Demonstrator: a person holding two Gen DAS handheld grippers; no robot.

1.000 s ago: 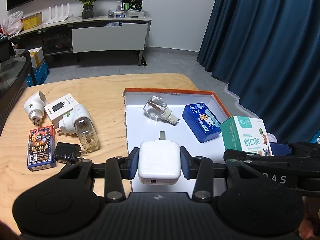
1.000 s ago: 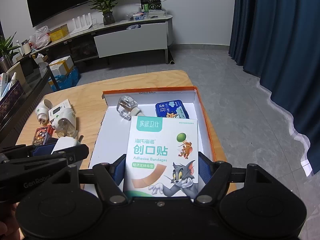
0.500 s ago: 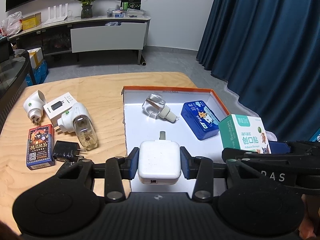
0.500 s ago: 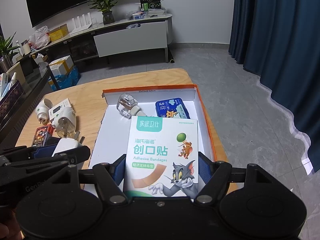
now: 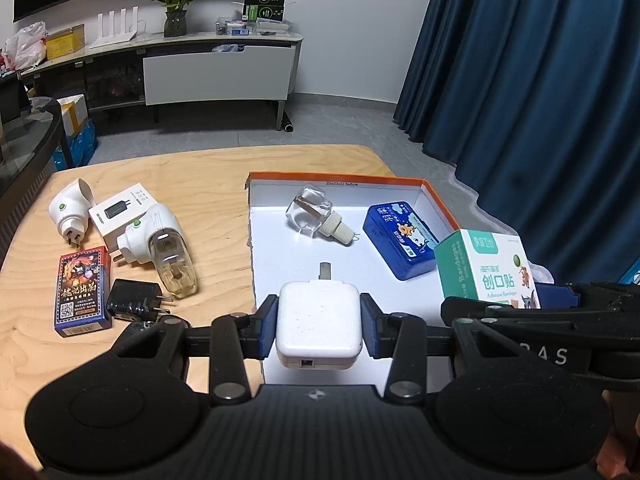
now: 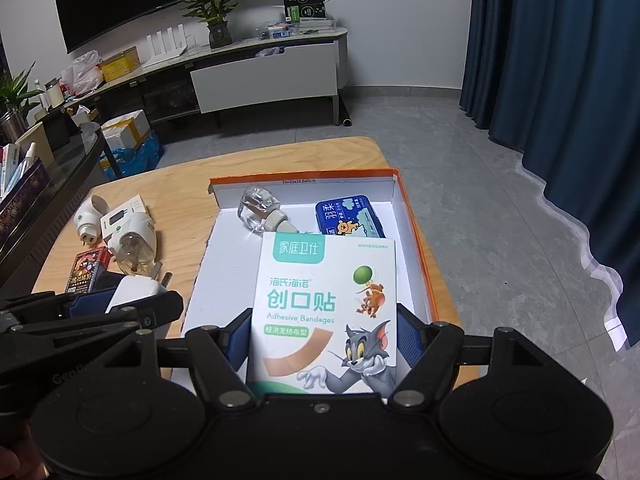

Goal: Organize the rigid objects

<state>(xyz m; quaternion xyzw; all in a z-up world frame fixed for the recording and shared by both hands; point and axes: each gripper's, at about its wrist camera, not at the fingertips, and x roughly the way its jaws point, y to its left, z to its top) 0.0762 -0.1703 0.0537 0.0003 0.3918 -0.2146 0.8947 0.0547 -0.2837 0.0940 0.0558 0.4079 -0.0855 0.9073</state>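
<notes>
Charger [image 5: 319, 322], white, clamped in my left tongs [image 5: 319, 330] over the near-left edge of the orange-rimmed box [image 5: 440, 204]. Right tongs [image 6: 322, 340] grip bandage carton [image 6: 326, 308] above the box's near half; open white floor mid-box. Only left view shows the black adapter [image 5: 134, 301] on the worktop [image 5: 208, 184].

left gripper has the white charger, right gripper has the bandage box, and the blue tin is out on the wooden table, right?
Not quite. The blue tin lies inside the orange-rimmed box, not on the table; the left wrist view shows it. The rest holds: left gripper grips the white charger, right gripper the bandage box.
</notes>
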